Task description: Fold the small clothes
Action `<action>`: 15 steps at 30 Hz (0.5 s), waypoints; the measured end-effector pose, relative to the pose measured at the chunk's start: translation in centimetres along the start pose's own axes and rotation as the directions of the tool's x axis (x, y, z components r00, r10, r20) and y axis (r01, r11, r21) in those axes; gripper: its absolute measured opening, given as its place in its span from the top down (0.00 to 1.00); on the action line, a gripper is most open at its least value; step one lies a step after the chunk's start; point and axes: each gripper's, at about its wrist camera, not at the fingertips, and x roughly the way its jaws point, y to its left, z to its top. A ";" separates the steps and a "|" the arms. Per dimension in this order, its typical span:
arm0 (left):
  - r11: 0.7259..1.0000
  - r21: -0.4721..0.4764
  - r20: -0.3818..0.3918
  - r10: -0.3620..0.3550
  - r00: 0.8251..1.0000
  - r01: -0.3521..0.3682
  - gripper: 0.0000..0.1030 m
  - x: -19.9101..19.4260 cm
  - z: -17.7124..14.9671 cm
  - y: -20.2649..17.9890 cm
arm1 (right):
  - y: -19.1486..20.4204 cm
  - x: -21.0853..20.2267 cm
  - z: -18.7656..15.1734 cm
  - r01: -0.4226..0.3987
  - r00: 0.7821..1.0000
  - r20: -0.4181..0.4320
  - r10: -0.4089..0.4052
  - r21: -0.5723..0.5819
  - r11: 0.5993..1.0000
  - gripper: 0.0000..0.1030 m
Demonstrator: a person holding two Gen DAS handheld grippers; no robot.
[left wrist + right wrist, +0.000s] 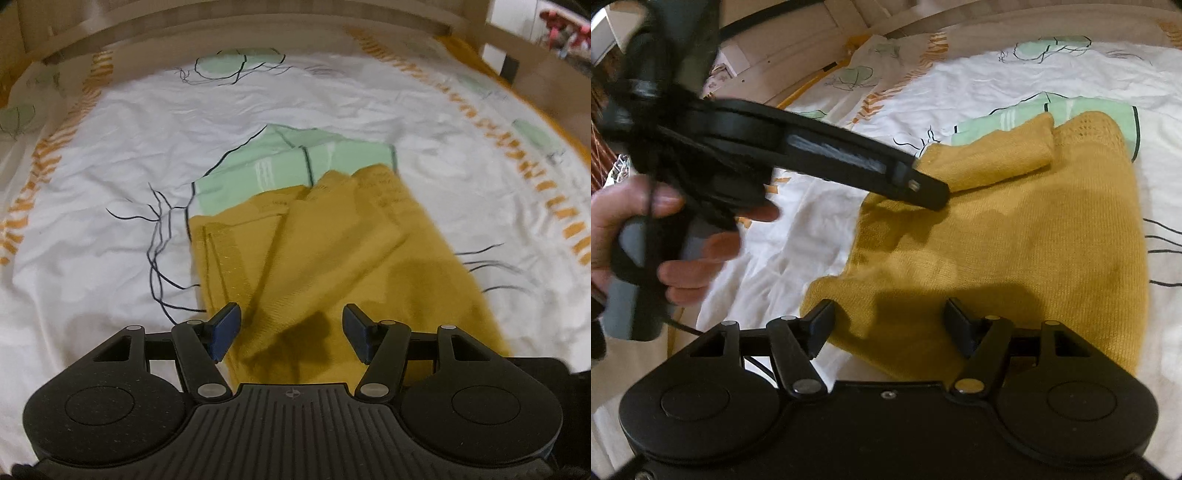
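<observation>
A mustard-yellow knit garment [332, 258] lies on the white printed bedsheet [110, 147], with one sleeve folded over its upper part [997, 155]. My left gripper [291, 328] is open and empty, hovering just above the garment's near edge. In the right wrist view the left gripper's fingers [923, 190] reach over the garment's left side near the folded sleeve. My right gripper [890, 325] is open and empty above the garment's lower edge [997, 258].
The sheet [812, 240] has green patches [295, 162] with black lines and an orange border pattern [554, 206]. A wooden bed frame [258, 22] runs along the far side. The person's hand [646, 236] holds the left gripper's handle.
</observation>
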 end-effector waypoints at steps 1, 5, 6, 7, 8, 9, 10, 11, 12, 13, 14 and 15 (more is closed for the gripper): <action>1.000 0.007 -0.002 0.019 1.000 -0.019 0.42 0.5 0.1 0.0 | 0.0 0.0 0.0 -0.001 1.000 0.002 0.001 -0.004 1.000 0.32; 0.994 -0.082 -0.010 0.069 0.998 -0.070 0.42 2.3 0.6 1.6 | -0.4 -0.5 -0.6 -0.004 1.000 0.009 0.004 -0.008 1.000 0.32; 0.989 -0.129 -0.013 0.067 0.998 -0.068 0.42 2.5 0.7 2.5 | -0.4 -0.6 -0.6 -0.004 1.000 0.011 0.004 -0.010 1.000 0.32; 0.980 -0.184 -0.019 0.070 0.997 -0.073 0.42 2.8 0.8 3.5 | -0.3 -0.6 -0.7 -0.004 1.000 0.014 0.004 -0.010 1.000 0.32; 0.971 -0.228 -0.020 0.073 0.997 -0.076 0.42 2.9 0.9 4.4 | -0.3 -0.7 -0.8 -0.004 1.000 0.016 0.005 -0.008 1.000 0.32; 0.958 -0.280 -0.019 0.064 0.998 -0.067 0.41 3.1 0.9 5.4 | -0.2 -0.8 -1.0 -0.006 1.000 0.020 0.006 -0.005 1.000 0.32; 0.945 -0.322 -0.018 0.047 0.999 -0.050 0.41 3.3 0.8 6.2 | -0.2 -0.8 -1.0 -0.007 1.000 0.022 0.007 -0.003 1.000 0.32; 0.929 -0.369 -0.019 0.028 0.999 -0.033 0.41 3.4 0.7 7.1 | -0.2 -0.8 -1.1 -0.007 1.000 0.024 0.007 -0.001 1.000 0.32; 0.917 -0.399 -0.019 0.021 1.000 -0.027 0.41 3.5 0.6 7.6 | -0.2 -0.8 -1.1 -0.008 1.000 0.025 0.008 0.000 1.000 0.32; 0.908 -0.418 -0.014 0.025 1.000 -0.029 0.41 3.4 0.6 8.0 | -0.2 -0.8 -1.1 -0.008 1.000 0.025 0.008 0.001 1.000 0.32; 0.901 -0.432 -0.009 0.046 0.999 -0.046 0.41 3.2 0.5 8.3 | -0.2 -0.9 -1.1 -0.008 1.000 0.024 0.008 0.001 1.000 0.32; 0.897 -0.438 -0.007 0.072 0.997 -0.068 0.41 2.9 0.5 8.5 | -0.1 -0.9 -1.1 -0.007 1.000 0.024 0.007 0.001 1.000 0.32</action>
